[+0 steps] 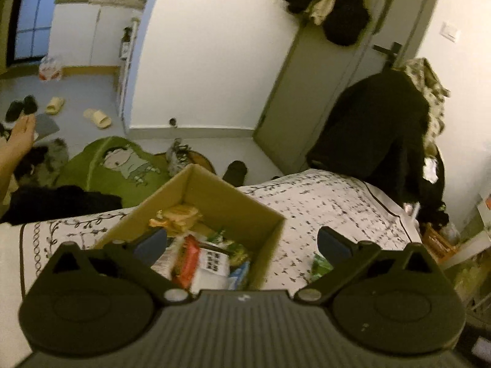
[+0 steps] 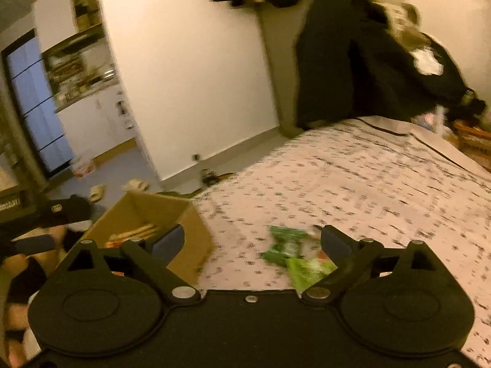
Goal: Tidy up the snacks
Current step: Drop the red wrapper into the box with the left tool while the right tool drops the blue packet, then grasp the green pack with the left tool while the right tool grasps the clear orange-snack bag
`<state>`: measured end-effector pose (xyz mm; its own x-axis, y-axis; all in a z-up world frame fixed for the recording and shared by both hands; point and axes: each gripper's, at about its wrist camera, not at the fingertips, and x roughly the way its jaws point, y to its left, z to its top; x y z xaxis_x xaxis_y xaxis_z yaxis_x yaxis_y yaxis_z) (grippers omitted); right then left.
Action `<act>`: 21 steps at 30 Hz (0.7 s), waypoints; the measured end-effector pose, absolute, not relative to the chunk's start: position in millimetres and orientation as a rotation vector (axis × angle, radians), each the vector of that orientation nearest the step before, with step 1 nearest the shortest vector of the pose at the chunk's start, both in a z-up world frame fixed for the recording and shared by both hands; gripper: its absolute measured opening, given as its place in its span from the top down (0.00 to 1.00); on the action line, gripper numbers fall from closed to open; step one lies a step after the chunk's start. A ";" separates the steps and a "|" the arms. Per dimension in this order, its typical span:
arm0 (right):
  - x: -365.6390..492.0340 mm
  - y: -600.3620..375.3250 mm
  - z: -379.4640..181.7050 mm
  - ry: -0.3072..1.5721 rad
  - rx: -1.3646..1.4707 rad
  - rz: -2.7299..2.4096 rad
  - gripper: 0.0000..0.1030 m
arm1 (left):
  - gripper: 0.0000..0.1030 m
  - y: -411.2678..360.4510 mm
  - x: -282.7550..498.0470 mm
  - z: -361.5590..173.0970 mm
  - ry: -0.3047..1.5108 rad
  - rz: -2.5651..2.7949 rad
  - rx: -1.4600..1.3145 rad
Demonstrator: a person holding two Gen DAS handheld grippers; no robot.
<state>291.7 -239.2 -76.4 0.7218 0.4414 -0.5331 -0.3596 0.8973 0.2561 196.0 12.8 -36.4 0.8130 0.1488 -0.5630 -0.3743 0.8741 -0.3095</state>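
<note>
An open cardboard box stands on the bed and holds several snack packets: an orange-yellow one at the back, a red one and a white one with black print nearer me. My left gripper is open above the box's near right part, with nothing between its fingers. In the right wrist view the box is at the lower left. Two green snack packets lie on the sheet just right of it. My right gripper hangs open over them and touches neither.
The bed's patterned sheet stretches to the right and far side. Dark clothes are heaped at its far end by a door. A green cushion and slippers lie on the floor. A person's bare limb shows at the left.
</note>
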 end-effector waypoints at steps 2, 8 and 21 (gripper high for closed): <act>295.0 -245.5 -78.5 0.623 0.160 0.433 0.06 | 0.00 3.8 195.1 -37.5 0.548 0.288 -0.396; 300.5 -258.3 -88.2 0.625 0.153 0.417 0.06 | 0.00 -19.8 202.4 -41.6 0.588 0.245 -0.360; 319.4 -289.7 -107.7 0.695 0.259 0.331 0.05 | 0.00 -54.4 216.1 -50.0 0.615 0.253 -0.311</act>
